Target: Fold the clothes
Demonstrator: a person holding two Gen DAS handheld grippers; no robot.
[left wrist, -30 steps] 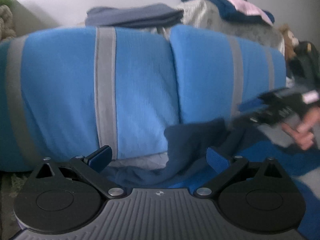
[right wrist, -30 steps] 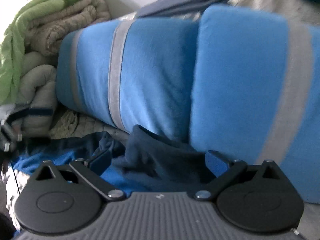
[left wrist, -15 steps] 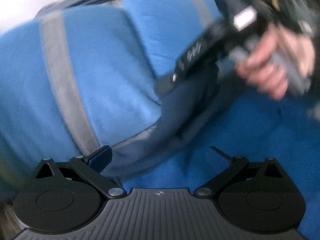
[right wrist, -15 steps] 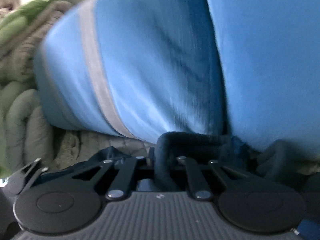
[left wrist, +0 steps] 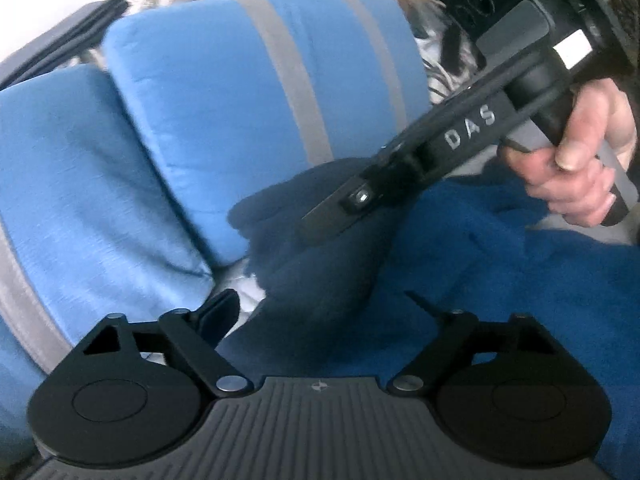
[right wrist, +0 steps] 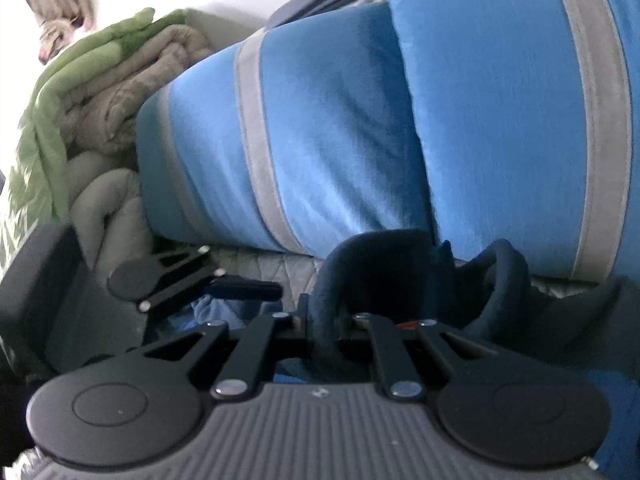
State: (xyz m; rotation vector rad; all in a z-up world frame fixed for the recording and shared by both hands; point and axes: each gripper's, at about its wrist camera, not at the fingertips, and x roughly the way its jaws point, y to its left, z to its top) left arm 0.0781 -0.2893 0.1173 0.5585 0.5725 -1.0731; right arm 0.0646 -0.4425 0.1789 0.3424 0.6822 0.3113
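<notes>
Navy fleece fold pinching inside right gripper (right wrist: 320, 326), jaws clamped on it. Left gripper (left wrist: 320, 304) closing, jaws wide, nothing pressed yet, navy garment (left wrist: 320, 264) lying between them. Garment draping near blue striped cushions (left wrist: 224, 120), over royal-blue blanket (left wrist: 500, 280). Likely soft, light, limp, sagging; taking hem edge best.

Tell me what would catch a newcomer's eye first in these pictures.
Two big blue cushions with grey stripes fill the background. In front, the right gripper is shut on a dark navy garment lifted off the blue blanket. The left gripper is closing around the garment's lower part, not yet pressing it.
</notes>
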